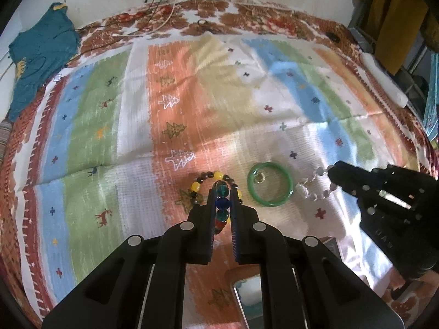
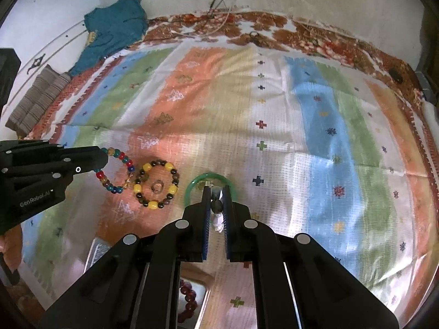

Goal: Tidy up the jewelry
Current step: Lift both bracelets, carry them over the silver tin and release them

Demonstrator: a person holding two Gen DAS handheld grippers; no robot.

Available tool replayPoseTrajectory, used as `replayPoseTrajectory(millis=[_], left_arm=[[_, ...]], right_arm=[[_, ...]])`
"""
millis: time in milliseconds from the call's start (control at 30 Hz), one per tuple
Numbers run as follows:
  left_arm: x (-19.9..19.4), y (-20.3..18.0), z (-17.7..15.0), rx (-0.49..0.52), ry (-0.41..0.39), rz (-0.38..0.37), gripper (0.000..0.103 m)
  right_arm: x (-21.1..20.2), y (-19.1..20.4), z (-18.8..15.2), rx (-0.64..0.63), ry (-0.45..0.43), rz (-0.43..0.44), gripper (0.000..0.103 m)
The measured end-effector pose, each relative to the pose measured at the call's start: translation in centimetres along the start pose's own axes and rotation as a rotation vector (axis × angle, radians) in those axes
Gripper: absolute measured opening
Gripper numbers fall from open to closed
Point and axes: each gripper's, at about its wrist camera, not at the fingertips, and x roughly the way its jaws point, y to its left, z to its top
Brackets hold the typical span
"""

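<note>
My left gripper is shut on a multicoloured bead bracelet; it also shows in the right wrist view, held just above the cloth. A yellow and brown bead bracelet lies beside it with a small ring inside. A green bangle lies to the right, with a small ring inside it. My right gripper is shut on a white clear-bead bracelet, right of the bangle.
A striped patterned cloth covers the surface. A metal tray near me holds a dark red bead bracelet. A teal garment lies far left. Cables and a white tube lie at the edges.
</note>
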Motion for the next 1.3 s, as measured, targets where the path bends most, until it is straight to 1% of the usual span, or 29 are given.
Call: replayPoseTrajectory(millis=[167, 433, 667, 1033, 1300], left_arm=[[-1.8, -0.9, -0.6, 0.009, -0.037, -0.024, 0.009], [-3.9, -2.6, -1.8, 0.052, -0.073, -0.036, 0.009], [-5.5, -3.0, -3.2, 0.063, -0.097, -0.057, 0.009], [-7.1, -5.0, -5.4, 0.087, -0.129, -0.073, 0.009], [-8.4, -5.5, -6.7, 0.082, -0.154, -0.080, 0.009]], right_arm=[[-1.5, 0.5, -0.6, -0.014, -0.026, -0.002, 0.009], [-4.4, 1.3, -1.4, -0.026, -0.086, 0.007, 0.009], [-5.6, 1.4, -2.4, -0.032, -0.099, 0.011, 0.009], [-7.1, 2.1, -4.2, -0.055, -0.112, 0.030, 0.009], [-8.2, 2.3, -5.4, -0.054, -0.124, 0.038, 0.009]])
